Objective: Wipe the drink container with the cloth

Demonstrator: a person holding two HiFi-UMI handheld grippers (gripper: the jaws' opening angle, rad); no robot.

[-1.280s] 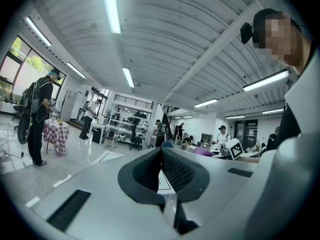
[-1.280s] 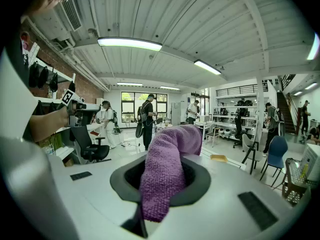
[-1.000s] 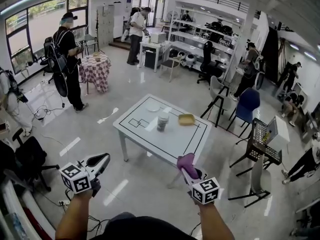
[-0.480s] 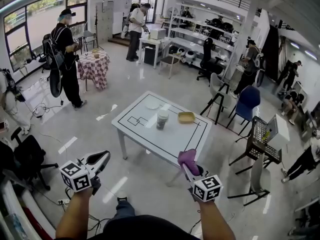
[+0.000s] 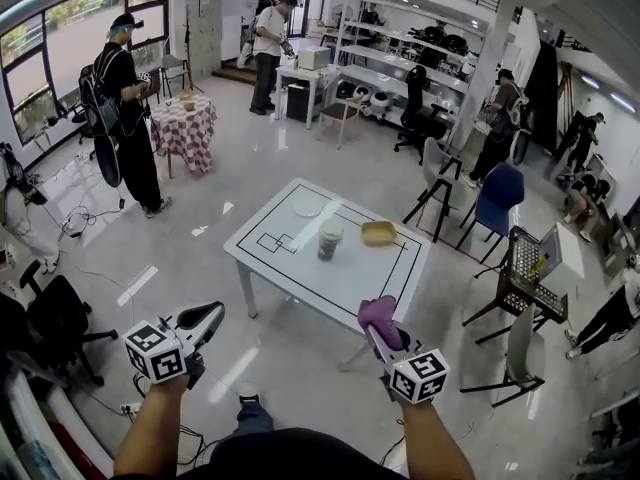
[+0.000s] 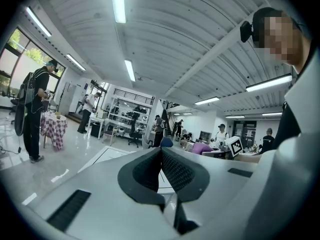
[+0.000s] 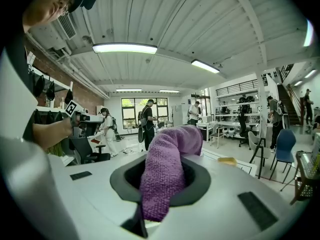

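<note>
The drink container, a pale cup with a dark base, stands upright near the middle of a white table some way ahead of me. My right gripper is shut on a purple cloth, which sticks up from between its jaws and folds over at the top. My left gripper is shut, with nothing between its jaws. Both grippers are held low in front of me, well short of the table.
On the table a yellow dish lies right of the container and a white plate lies behind it. Chairs and a wire basket stand right of the table. People stand at the back left by a checked table.
The view has shifted a little and a foot now shows on the floor below. Both grippers keep their pose and the cloth stays in the right one.
</note>
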